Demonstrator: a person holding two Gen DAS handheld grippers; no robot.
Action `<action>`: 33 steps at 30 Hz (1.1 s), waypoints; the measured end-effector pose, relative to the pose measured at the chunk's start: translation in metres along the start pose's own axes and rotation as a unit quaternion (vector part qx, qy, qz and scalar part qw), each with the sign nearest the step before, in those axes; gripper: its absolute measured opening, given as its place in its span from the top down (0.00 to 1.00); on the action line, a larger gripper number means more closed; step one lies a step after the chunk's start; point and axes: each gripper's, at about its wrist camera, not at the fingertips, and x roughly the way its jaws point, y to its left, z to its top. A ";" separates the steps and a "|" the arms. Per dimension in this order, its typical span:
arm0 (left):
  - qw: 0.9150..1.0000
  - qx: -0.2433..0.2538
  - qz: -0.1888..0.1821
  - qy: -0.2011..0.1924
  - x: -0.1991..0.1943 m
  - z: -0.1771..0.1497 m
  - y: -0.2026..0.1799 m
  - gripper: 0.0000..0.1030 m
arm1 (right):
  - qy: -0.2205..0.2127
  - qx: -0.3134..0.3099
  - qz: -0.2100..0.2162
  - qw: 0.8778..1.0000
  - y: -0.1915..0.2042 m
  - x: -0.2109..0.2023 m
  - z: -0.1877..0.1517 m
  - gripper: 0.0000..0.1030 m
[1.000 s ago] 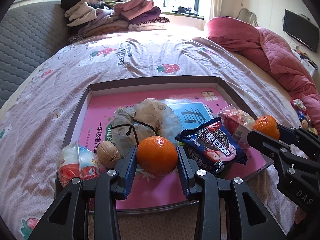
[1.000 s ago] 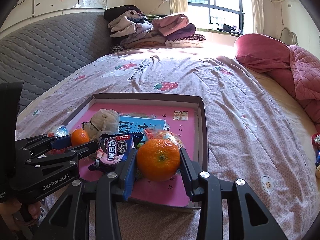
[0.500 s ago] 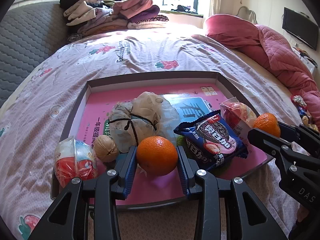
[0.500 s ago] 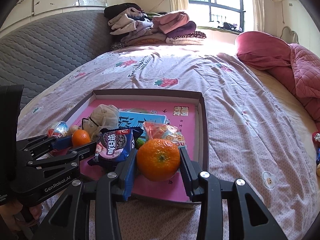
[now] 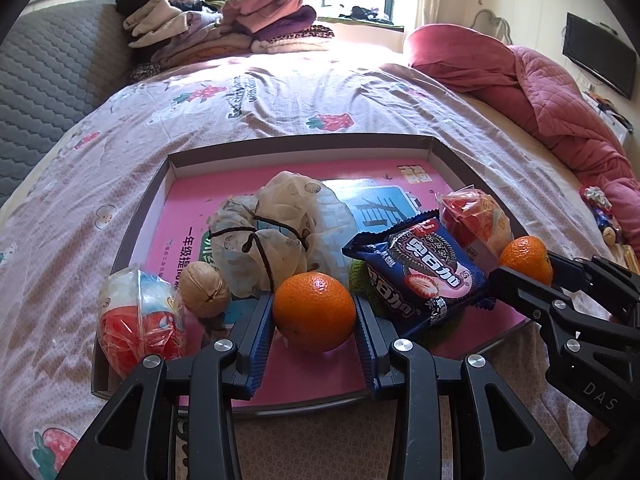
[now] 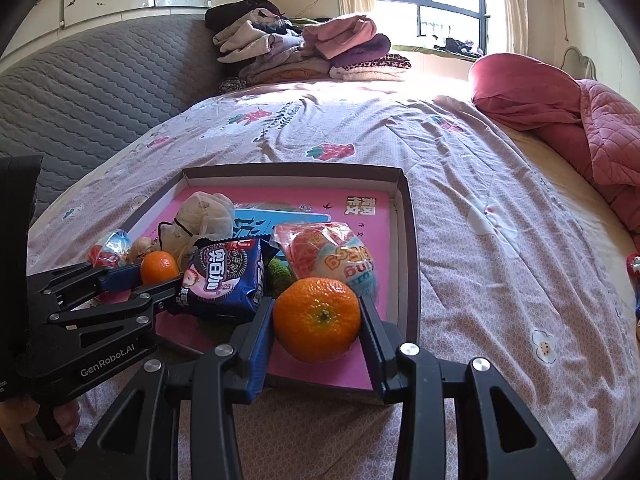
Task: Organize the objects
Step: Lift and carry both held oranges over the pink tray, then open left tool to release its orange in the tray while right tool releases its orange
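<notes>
Since a second ago: box sits slightly higher in both views; both grips unchanged.
Left gripper (image 5: 315, 322): pinching an orange (image 5: 315, 312) above the box's near edge.
Box (image 5: 296, 142): on the bed (image 5: 280, 92), holding a snack packet (image 5: 420, 276), a walnut (image 5: 204, 294) and a tied bag (image 5: 276, 236).
Right gripper (image 6: 317, 326): pinching a second orange (image 6: 317, 319) above the box's near right corner.
</notes>
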 end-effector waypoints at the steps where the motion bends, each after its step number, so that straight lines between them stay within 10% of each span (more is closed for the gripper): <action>1: 1.000 0.001 0.000 0.000 0.000 0.000 0.000 0.62 | 0.001 0.002 -0.002 1.000 -0.001 0.002 -0.001 0.60; 33: 1.000 -0.009 -0.005 0.010 0.001 -0.005 0.004 0.56 | 0.022 -0.034 -0.031 0.999 0.007 0.009 -0.004 0.60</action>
